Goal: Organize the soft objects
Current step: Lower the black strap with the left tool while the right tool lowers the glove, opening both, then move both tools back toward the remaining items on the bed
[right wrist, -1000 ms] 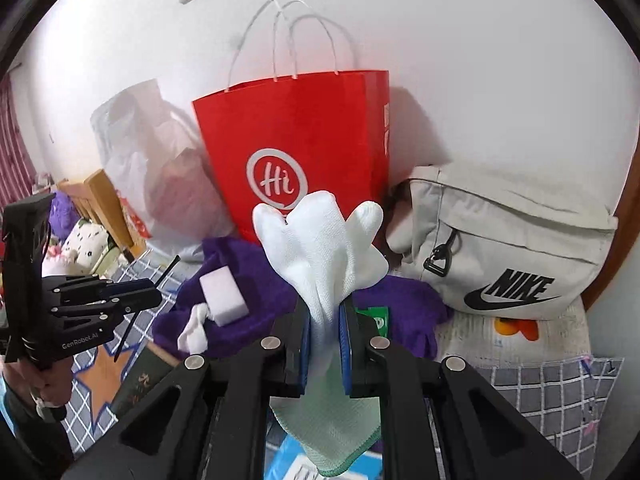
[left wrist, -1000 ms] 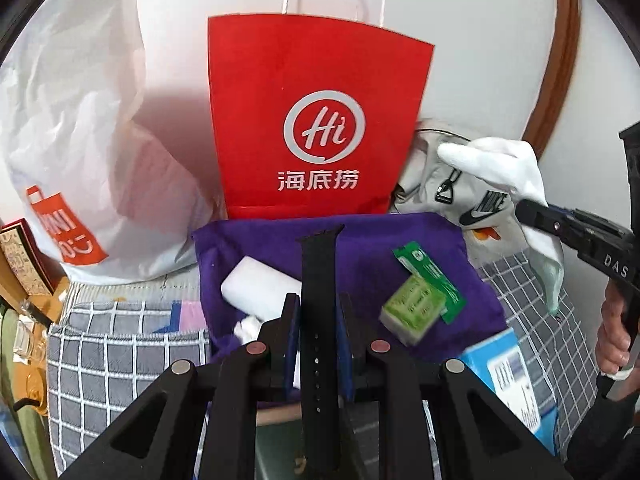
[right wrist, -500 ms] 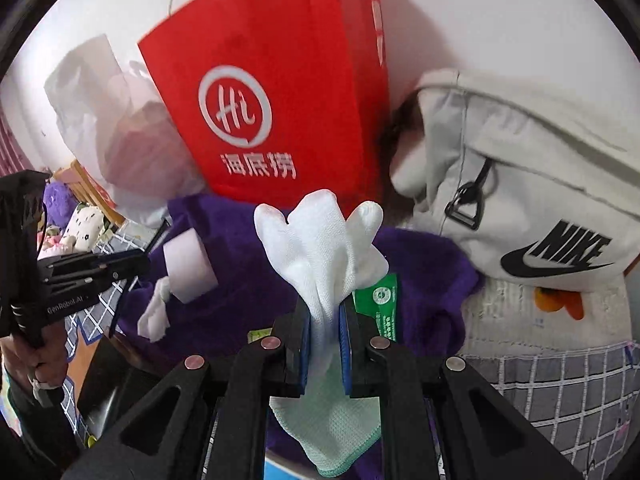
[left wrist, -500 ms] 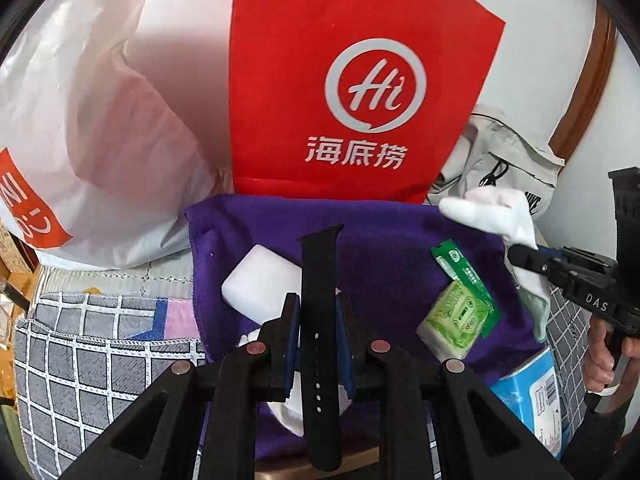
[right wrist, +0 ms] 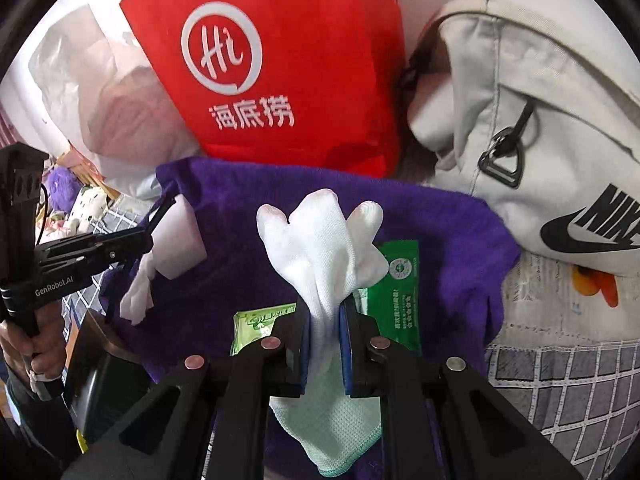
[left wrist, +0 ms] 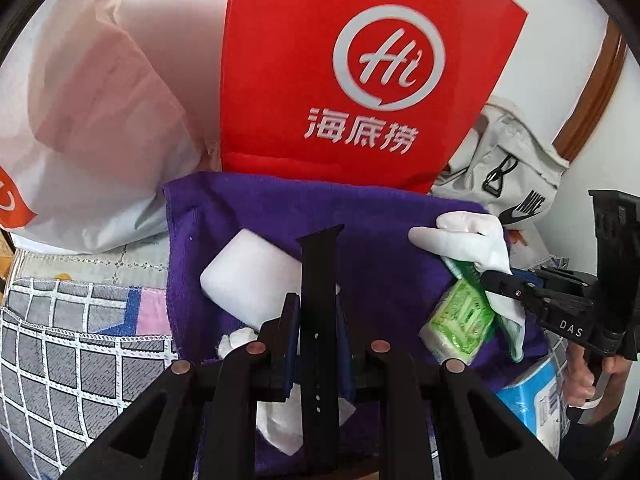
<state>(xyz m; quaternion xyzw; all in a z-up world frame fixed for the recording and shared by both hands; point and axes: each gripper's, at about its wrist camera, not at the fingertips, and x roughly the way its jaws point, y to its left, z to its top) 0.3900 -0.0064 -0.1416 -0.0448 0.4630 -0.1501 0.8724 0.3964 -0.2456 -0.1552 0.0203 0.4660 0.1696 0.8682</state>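
Observation:
My left gripper (left wrist: 318, 312) is shut on a black watch strap (left wrist: 318, 280) that stands upright between its pads, above a purple towel (left wrist: 380, 224). On the towel lie a white foam block (left wrist: 248, 276), a crumpled white tissue (left wrist: 280, 420) and a green tissue pack (left wrist: 460, 326). My right gripper (right wrist: 325, 320) is shut on a white knit glove (right wrist: 320, 248), fingers pointing up, cuff hanging below the pads. In the right wrist view a flat green packet (right wrist: 394, 292) and the green tissue pack (right wrist: 260, 326) lie under the glove. The right gripper (left wrist: 492, 280) with the glove (left wrist: 468, 240) shows at the right of the left wrist view.
A red paper bag (left wrist: 360, 80) stands against the wall behind the towel, a white plastic bag (left wrist: 80, 120) to its left, a beige sling bag (right wrist: 540, 120) to its right. A blue-and-white tissue box (left wrist: 532, 404) lies at the towel's right corner. Grey checked bedding (left wrist: 60, 340) surrounds it.
Both grippers have come down and closer to the purple towel, which now fills more of each view. The strap and the glove stay gripped as before.

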